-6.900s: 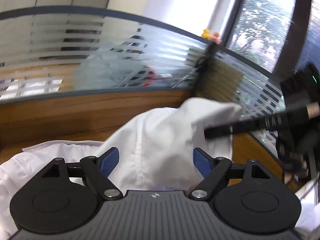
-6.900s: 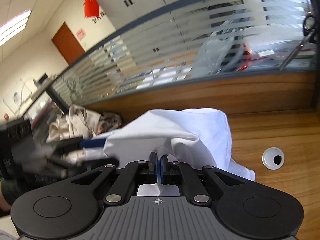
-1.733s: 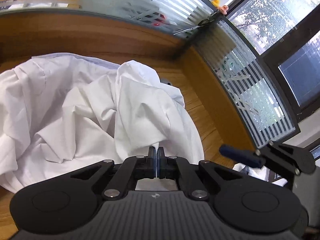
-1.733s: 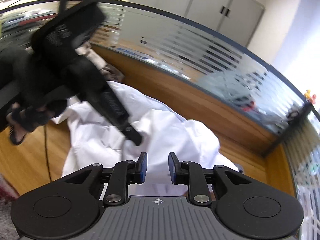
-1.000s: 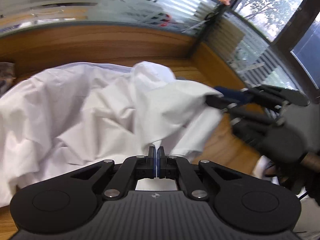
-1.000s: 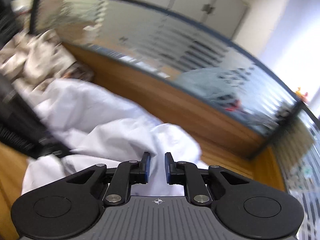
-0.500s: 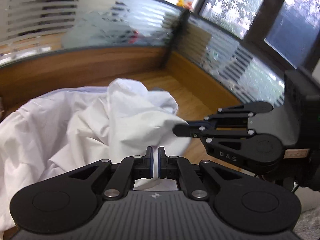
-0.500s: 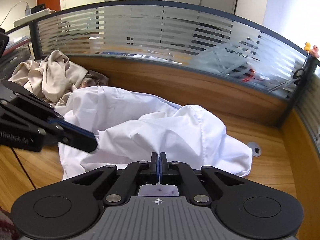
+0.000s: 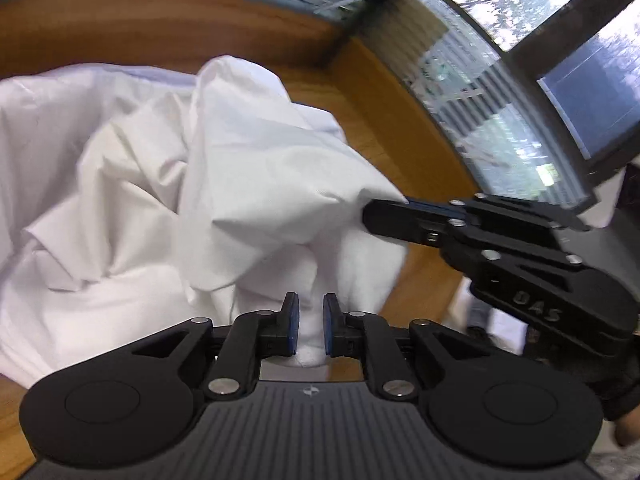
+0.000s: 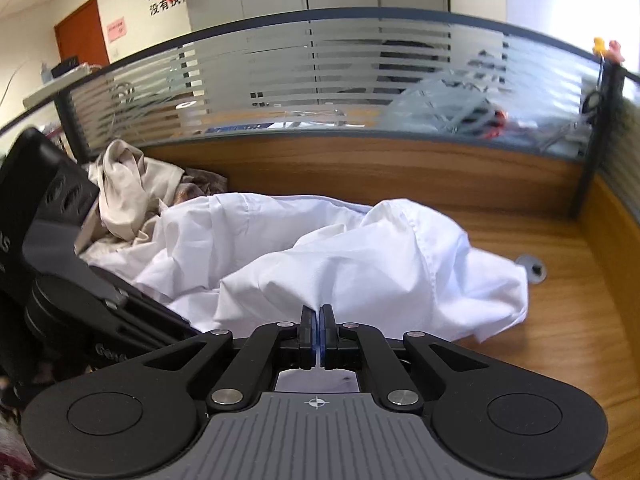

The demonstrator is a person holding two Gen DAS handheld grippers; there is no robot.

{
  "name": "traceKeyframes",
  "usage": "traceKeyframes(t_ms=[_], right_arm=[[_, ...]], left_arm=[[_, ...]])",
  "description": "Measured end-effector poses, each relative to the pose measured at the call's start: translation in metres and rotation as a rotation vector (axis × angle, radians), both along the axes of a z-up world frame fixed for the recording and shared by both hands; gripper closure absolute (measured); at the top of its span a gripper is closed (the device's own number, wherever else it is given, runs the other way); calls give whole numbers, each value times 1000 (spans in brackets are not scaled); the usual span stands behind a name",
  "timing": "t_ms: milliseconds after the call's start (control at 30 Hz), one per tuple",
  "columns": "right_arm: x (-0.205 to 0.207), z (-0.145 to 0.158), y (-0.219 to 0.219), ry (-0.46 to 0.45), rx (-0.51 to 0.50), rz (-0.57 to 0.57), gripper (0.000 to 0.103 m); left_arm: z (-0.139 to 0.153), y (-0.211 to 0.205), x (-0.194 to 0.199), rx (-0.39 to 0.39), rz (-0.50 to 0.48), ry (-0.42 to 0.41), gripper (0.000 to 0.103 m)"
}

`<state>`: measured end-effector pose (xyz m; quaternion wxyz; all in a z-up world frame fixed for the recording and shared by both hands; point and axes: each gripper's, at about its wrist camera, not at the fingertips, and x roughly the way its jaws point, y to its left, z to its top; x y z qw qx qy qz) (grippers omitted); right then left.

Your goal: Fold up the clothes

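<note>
My left gripper (image 9: pixel 307 326) has just been opening; its blue-padded fingers (image 9: pixel 291 330) now stand a narrow gap apart, with a fold of the white shirt (image 9: pixel 168 184) between them. I cannot tell whether the pads touch the cloth. My right gripper (image 10: pixel 319 330) has its fingers (image 10: pixel 307 332) pressed together on a pinch of the same white shirt, which rises in a taut ridge straight up from the pads.

The white shirt lies crumpled across the wooden desk (image 10: pixel 560 320), heaped in the middle; one edge trails toward a round cable grommet (image 10: pixel 531 268) set in the desk to the right. In the left wrist view the right gripper (image 9: pixel 384 216) enters from the right side, its fingertips buried in a raised peak of the shirt.

Behind the shirt, at the far left of the desk, sits a pile of beige clothes (image 10: pixel 132 192), touching the shirt's rear edge. A wood-faced partition with frosted striped glass (image 10: pixel 340 76) borders the desk at the back and on the right. Windows (image 9: pixel 580 60) show beyond the partition in the left wrist view. In the right wrist view the left gripper's black body (image 10: pixel 60 260) fills the left edge.
</note>
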<state>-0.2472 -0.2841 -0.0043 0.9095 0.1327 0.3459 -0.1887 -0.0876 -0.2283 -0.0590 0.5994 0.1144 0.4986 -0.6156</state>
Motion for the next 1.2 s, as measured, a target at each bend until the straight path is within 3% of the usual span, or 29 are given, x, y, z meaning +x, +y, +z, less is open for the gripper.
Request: traceKeyframes(t_ms=[33,100,200,333,600,867,933,967,1033,1067,1167,1200], right_arm=[[0,0,0,1,-1,3,99],[1,-1,2,6,-5,9,99],[2,-2,4,5,1,12,99],[3,-2,4,2,1,21,99],[6,-2,6,-6,7,28,99],[21,-8,11,-8,36,71,99],[23,-9,9,-4,44,80,99],[24,-9,9,-1,46,85,99],[23,-7,5,2,56,102,97],[21,-5,2,5,67,112,93],[14,3,-10,17,111,133,66],[9,5,-17,12,130,130,64]], left_arm=[[2,-1,-3,-3,9,-34,81],[7,-2,-10,-16,14,-69,58],[12,-6,-19,-25,16,-125,51],[9,-13,-23,-14,61,-181,50],[-2,-13,-15,56,157,-250,62],[-23,-14,-12,78,169,-248,64],[-28,-13,-8,77,172,-238,83],[-28,-12,-7,71,171,-236,98],[-24,-7,-3,47,175,-216,98],[-21,-3,0,36,179,-197,99],[-12,7,12,19,201,-153,100],[-9,11,15,14,210,-144,100]])
